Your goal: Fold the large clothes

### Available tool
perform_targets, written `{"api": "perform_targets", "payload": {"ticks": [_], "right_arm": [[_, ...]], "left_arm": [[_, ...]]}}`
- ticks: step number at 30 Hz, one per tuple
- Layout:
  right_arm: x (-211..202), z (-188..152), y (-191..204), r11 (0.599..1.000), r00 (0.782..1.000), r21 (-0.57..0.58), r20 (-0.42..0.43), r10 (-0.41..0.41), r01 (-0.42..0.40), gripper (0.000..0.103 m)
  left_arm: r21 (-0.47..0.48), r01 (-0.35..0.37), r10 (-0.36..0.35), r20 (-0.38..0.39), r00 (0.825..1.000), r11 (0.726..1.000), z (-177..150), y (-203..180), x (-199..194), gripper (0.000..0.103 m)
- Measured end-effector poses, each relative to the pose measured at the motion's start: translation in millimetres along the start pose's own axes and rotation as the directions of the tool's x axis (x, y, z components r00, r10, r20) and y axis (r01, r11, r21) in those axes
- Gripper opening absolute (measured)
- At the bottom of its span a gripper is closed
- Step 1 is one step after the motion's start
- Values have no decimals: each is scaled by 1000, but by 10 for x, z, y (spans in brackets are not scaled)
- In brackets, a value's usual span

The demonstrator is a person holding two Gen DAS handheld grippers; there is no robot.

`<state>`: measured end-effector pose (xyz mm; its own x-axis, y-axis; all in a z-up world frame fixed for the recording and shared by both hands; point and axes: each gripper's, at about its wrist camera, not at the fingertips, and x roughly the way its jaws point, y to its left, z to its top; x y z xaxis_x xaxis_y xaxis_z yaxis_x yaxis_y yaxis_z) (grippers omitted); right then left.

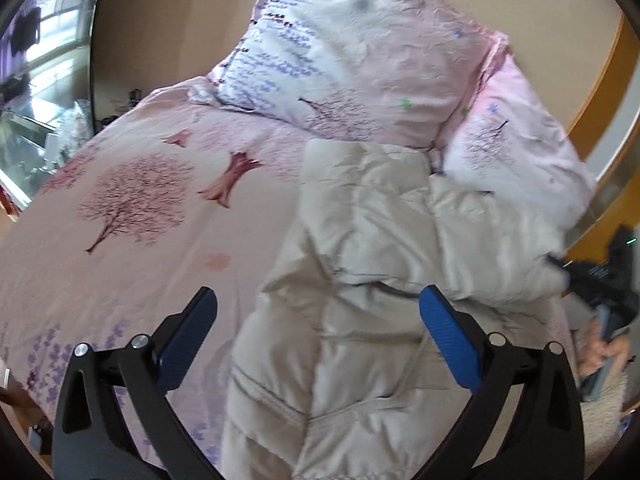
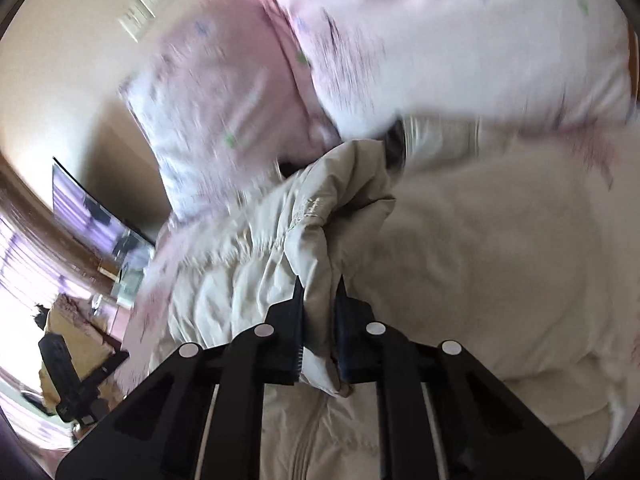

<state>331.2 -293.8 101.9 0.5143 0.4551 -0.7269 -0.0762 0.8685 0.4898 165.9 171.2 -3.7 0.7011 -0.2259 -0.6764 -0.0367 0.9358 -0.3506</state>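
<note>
a: left gripper (image 1: 318, 308) jaws wide, blue ribbed pads (image 1: 450, 336) apart, nothing pinched. quilted beige jacket (image 1: 360, 280) lies below and ahead of it, on the bed.

b: right gripper (image 2: 318, 300) clamped on a fold of that jacket (image 2: 320, 240); fabric bunches up between the black fingers and pokes out behind them.

a: left wrist view gives the layout: pink bedsheet (image 1: 140, 200) printed with trees, two pillows (image 1: 360, 60) in matching print at the head, jacket's top end touching them. window (image 1: 36, 60) far left.

b: right wrist view is smeared; pillows (image 2: 240, 100) only as pale blur. it does show the pinch, which the left view lacks.

a: jacket puffy, stitched in panels, slightly glossy, creased. sheet flat, matte.

b: in the left view, a hand (image 1: 600, 350) at the right edge on a dark handle.
</note>
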Motion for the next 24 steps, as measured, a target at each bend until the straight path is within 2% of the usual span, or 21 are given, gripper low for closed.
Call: {"api": "perform_targets", "payload": {"ticks": [2, 7, 9, 11, 13, 14, 15, 17, 19, 20, 21, 24], "right_arm": [[-45, 34, -29, 999, 999, 1, 22, -33, 33, 13], [281, -85, -359, 988, 987, 76, -99, -127, 135, 13], [437, -131, -490, 981, 978, 111, -153, -143, 161, 15], [490, -157, -557, 978, 972, 117, -178, -151, 173, 19], [463, -159, -568, 978, 971, 113, -182, -154, 176, 26], [406, -152, -568, 977, 971, 108, -174, -164, 185, 36], [322, -141, -565, 975, 973, 107, -148, -179, 196, 40], [130, -125, -531, 974, 978, 104, -74, -195, 202, 40], [-76, -143, -462, 974, 977, 80, 13, -213, 211, 40], [-166, -157, -409, 978, 978, 54, 44, -203, 200, 39], [-185, -156, -358, 983, 982, 36, 48, -181, 179, 34], [-115, -191, -204, 994, 994, -22, -7, -107, 107, 23]], "left_arm": [[11, -28, 28, -16, 999, 1000, -9, 4, 32, 101], [42, -67, 69, -38, 997, 997, -41, -14, 86, 101], [43, -58, 60, -35, 998, 997, -51, 3, 90, 101], [39, -52, 51, 5, 999, 998, -69, 31, 60, 101], [33, 18, -20, 64, 998, 999, -102, 74, -4, 101], [23, 43, -44, 72, 996, 999, -109, 92, -23, 101], [8, 62, -62, 67, 996, 998, -111, 122, -29, 101], [10, 77, -77, 29, 997, 997, -94, 152, -7, 101], [-1, 58, -58, -17, 998, 998, -87, 191, 39, 101], [-18, 49, -50, -31, 998, 999, -98, 219, 54, 101], [-26, 47, -48, -36, 998, 999, -105, 236, 58, 101], [-12, 17, -17, -39, 999, 1000, -126, 225, 44, 101]]}}
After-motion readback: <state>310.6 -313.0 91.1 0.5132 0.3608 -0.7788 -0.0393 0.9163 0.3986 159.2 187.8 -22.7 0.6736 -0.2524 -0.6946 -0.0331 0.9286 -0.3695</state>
